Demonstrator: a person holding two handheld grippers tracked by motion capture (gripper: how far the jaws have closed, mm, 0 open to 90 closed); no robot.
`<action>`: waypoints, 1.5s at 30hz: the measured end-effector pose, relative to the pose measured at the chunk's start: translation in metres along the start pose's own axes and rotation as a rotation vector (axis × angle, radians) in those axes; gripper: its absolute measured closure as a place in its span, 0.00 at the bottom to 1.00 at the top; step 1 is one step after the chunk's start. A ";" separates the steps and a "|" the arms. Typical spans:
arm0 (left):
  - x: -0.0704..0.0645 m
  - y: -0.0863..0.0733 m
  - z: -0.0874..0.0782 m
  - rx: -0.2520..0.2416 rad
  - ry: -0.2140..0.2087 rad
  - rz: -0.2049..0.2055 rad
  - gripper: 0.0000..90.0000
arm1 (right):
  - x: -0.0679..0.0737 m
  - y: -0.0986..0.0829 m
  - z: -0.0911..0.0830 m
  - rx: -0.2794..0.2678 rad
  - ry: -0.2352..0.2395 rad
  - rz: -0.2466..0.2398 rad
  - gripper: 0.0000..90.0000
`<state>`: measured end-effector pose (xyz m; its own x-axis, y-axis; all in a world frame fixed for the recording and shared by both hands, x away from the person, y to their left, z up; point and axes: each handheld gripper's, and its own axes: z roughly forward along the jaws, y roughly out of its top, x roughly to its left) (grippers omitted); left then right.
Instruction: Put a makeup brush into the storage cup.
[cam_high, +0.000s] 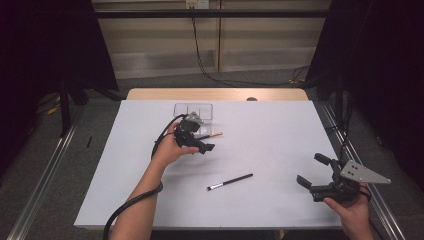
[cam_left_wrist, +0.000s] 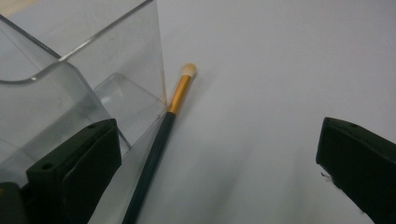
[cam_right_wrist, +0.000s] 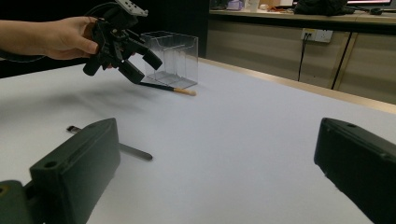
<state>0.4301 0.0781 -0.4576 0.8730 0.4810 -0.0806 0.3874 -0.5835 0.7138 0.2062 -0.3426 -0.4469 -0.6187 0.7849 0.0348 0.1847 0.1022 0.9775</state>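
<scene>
No legible text or labels

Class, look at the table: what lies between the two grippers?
A black brush lies flat on the white table between the left gripper and right gripper, per the high view.

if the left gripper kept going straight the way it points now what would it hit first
Most likely the gold-banded brush lying against the clear box; it runs up between the open jaws of the left gripper, nearer the left one. Depth is unclear, so that jaw might clip the box first.
</scene>
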 end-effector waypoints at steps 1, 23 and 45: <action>0.000 0.000 0.001 0.005 -0.001 0.001 0.00 | 0.000 0.000 0.000 0.001 0.000 0.000 0.00; 0.005 -0.002 0.017 0.140 -0.027 -0.007 0.04 | 0.000 0.000 -0.001 0.000 -0.004 -0.001 0.00; 0.006 0.005 0.024 0.216 0.008 -0.023 0.20 | 0.000 0.000 -0.002 -0.005 -0.003 -0.001 0.00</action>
<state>0.4446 0.0625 -0.4716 0.8610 0.5007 -0.0893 0.4627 -0.6983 0.5461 0.2053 -0.3438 -0.4465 -0.6161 0.7869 0.0335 0.1808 0.1000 0.9784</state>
